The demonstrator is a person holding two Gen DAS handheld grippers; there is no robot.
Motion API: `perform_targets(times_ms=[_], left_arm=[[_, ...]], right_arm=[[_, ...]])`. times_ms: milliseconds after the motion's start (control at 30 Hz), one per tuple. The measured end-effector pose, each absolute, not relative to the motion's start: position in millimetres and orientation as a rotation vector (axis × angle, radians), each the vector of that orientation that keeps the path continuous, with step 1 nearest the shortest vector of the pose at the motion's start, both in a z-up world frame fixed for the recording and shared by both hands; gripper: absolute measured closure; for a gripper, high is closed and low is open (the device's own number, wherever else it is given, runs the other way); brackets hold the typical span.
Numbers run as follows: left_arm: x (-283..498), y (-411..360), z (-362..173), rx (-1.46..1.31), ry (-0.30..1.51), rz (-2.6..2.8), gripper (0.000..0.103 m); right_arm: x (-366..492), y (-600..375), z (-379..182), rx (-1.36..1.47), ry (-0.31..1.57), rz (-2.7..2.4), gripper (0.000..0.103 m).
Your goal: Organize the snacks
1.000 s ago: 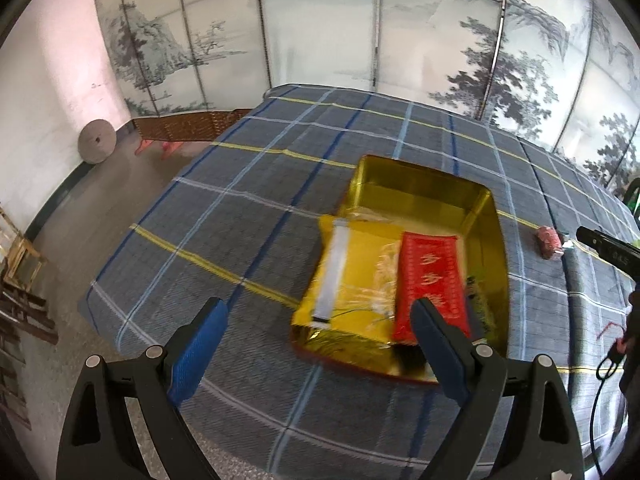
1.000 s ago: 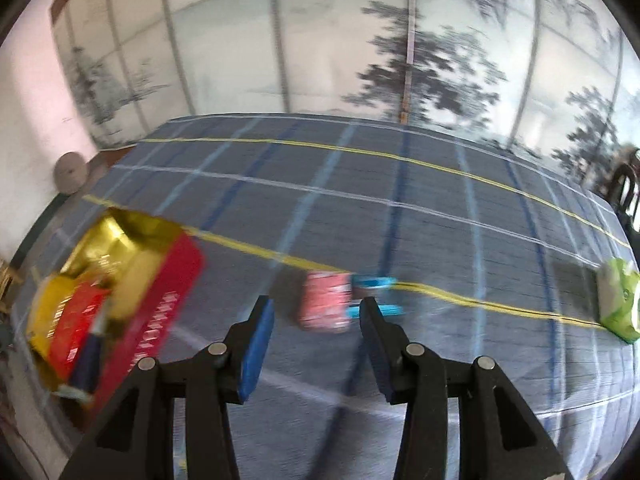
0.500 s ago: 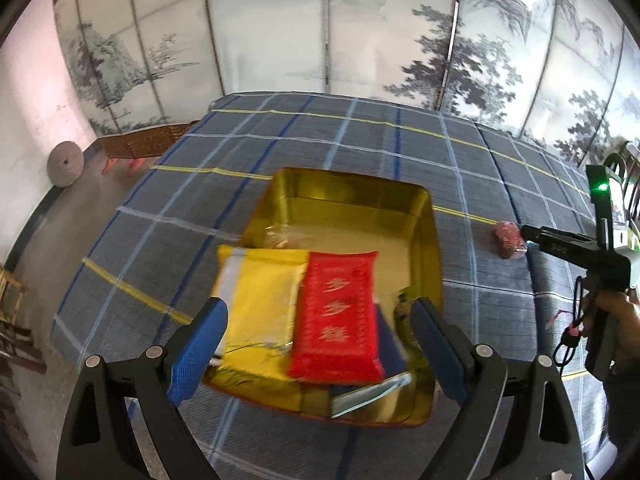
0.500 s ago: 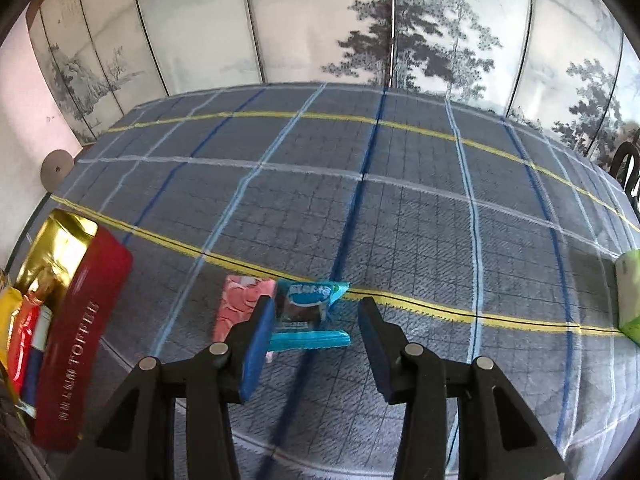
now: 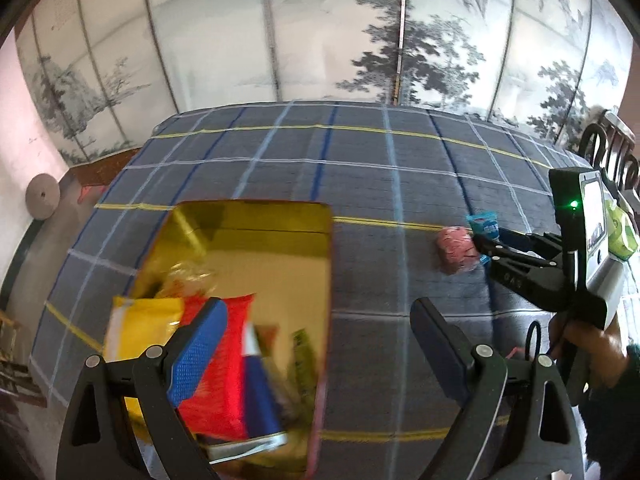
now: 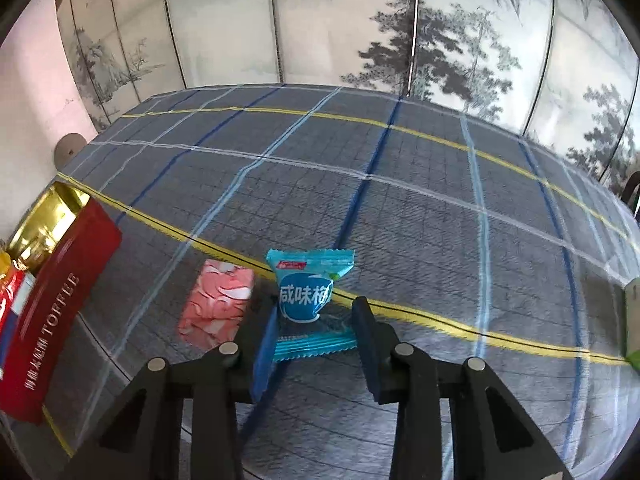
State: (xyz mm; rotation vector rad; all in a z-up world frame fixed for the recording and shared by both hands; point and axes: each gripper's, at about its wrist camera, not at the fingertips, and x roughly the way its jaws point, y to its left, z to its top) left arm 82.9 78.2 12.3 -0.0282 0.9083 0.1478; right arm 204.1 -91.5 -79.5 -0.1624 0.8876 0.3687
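A red tin with a gold inside (image 5: 256, 240) holds yellow, red and blue snack packets (image 5: 224, 364); its red side reads TOFFEE in the right wrist view (image 6: 56, 320). My left gripper (image 5: 316, 344) is open above the tin's near right edge. A blue snack packet (image 6: 308, 300) and a pink packet (image 6: 218, 306) lie on the checked cloth. My right gripper (image 6: 316, 336) is open, its fingers on either side of the blue packet's near end. In the left wrist view the right gripper (image 5: 486, 246) is beside the pink packet (image 5: 458, 250).
A green packet (image 5: 620, 232) lies at the table's right edge (image 6: 634, 320). A painted folding screen (image 6: 360, 32) stands behind the table. A dark chair back (image 5: 608, 148) is at far right. The floor drops off left of the table.
My right gripper has moved forward, so the blue packet now lies between its fingers. My left gripper has swung right, with the tin now at lower left.
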Motion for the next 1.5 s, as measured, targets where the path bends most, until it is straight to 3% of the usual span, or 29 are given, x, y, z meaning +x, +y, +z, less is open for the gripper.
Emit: perform_targets(times_ms=[567,1200,1400,1500], left_arm=[[132,4,-24,0.025,0.878,0.079,0.012],[171,-14,-52,-0.001,0.954,0.017,0.013],[186,-17,-64,-0.044,1.003,0.010,0.033],[190,-18,-67,-0.059,1.013,0.006,0.034]], right_arm=[[192,-193,-81,-0.080,0.882,0.208,0.066],[187,-204,-84,-0.052,0.871,0.195,0.066],[188,-203,-85,-0.051,0.871,0.195,0.066],[188,-203,-84,-0.049,0.872,0.192,0.066]])
